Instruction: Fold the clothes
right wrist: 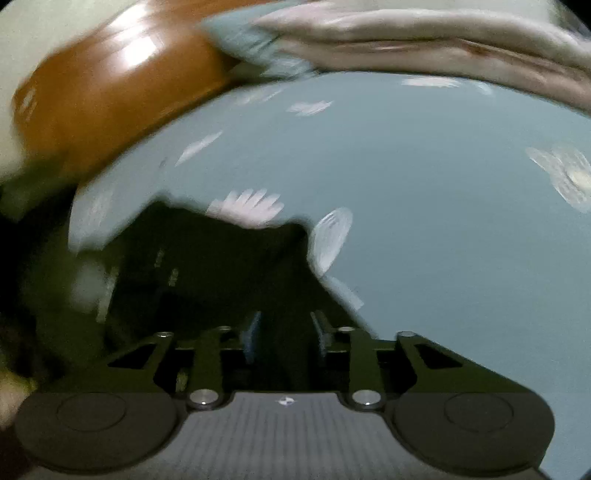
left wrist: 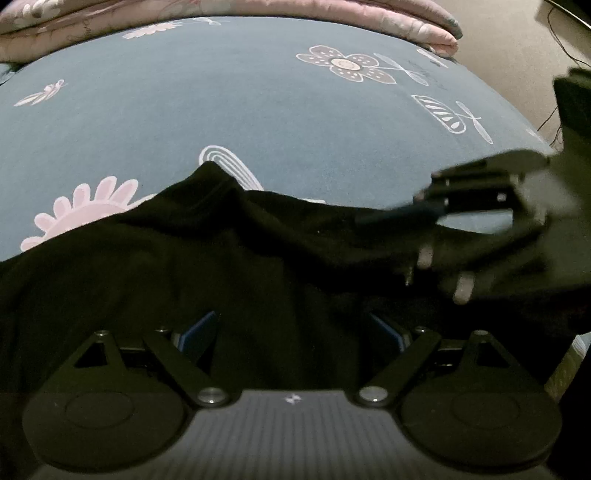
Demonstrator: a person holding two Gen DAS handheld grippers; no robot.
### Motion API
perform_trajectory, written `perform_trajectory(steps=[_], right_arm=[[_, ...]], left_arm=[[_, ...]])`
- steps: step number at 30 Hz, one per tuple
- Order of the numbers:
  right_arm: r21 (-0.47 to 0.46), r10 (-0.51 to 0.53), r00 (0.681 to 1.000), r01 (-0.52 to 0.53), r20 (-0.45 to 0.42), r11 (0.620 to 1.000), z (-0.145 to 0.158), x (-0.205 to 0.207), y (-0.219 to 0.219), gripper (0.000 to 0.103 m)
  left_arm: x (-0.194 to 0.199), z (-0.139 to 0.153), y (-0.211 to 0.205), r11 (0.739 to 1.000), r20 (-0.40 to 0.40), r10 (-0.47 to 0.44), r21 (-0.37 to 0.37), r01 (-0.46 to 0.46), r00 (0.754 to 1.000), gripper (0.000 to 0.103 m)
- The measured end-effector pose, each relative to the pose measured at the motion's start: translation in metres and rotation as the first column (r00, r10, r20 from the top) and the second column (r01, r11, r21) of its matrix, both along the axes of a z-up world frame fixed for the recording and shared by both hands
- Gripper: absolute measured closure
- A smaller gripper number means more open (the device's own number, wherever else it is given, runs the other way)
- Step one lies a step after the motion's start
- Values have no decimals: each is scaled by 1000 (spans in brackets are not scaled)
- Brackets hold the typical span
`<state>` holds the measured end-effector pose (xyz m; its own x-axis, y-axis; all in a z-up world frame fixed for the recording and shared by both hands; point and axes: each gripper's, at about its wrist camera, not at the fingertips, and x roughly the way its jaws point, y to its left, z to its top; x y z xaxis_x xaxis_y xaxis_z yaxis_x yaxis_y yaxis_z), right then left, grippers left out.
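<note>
Surface: a bed with a grey-blue sheet printed with pink and white flowers; a pink quilt is bunched along its far edge.
Garment: a black garment lies rumpled on the near part of the bed, one point of cloth peaked up over a white rainbow print.
My left gripper: spread wide, blue-padded fingers standing well apart, black cloth lying between and beneath them. I see no pinch on the cloth here.
My right gripper, own camera: fingers drawn in to a narrow gap over the garment's edge. Cloth sits dark in that gap; whether it is truly clamped I cannot tell, as the frame is badly motion-blurred.
My right gripper, seen from the left camera: it comes in from the right side, blurred, its tips meeting the garment's right-hand edge.
Surroundings, right camera: an orange-brown wooden bed frame curves past the upper left; the sheet fills the right side.
Floor: a beige floor beyond the bed's right corner, a thin dark cable running across it.
</note>
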<state>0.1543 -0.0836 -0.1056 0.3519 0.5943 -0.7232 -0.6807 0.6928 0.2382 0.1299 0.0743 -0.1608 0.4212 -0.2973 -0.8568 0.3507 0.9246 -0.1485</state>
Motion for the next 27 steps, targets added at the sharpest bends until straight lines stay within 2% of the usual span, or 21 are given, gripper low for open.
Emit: perform_trajectory(steps=[2,5,7,8,9,10,13,15,19,22,27], right_arm=[[-112,14,996,-5,85,994,-6,-8,7,63],[-214,-53,983,91,178,972,-11,-1,11,63],[-137,-155,981,170,114,976,-9,15,-5,65],[-106,-205,974,214,93,971,-7,21,-15,69],[-87,-244,966,251,83,964,-5,26,-23,78],[-84,-258,962,265,89,961,-4,27,-25,79],[-59,-244,966,249,83,967,3,24,-31,78],[-59,-181,981,186,75,981,7,17,-31,78],[-119,-88,994,95,67,988,-1,2,-24,78],[-155,-80,995,88,60,984,-7,-10,-29,78],[-119,-122,992,127,42,985,-9,-10,-40,78]], left_arm=[[0,0,0,1000,0,-4,6,4,1000,15],[1,2,1,1000,-2,2,-3,-2,1000,15],[2,3,2,1000,-4,4,-10,-4,1000,15],[3,2,3,1000,-4,5,-7,-5,1000,15],[3,2,4,1000,-4,7,-5,-7,1000,15],[2,3,5,1000,-2,6,-3,-6,1000,15],[4,4,4,1000,10,-1,-3,1,1000,15],[5,7,4,1000,23,-7,-6,7,1000,15],[15,14,4,1000,55,-8,-21,10,998,16],[23,18,1,998,91,-41,-37,45,995,16],[38,15,-11,989,123,-116,-73,125,986,16]])
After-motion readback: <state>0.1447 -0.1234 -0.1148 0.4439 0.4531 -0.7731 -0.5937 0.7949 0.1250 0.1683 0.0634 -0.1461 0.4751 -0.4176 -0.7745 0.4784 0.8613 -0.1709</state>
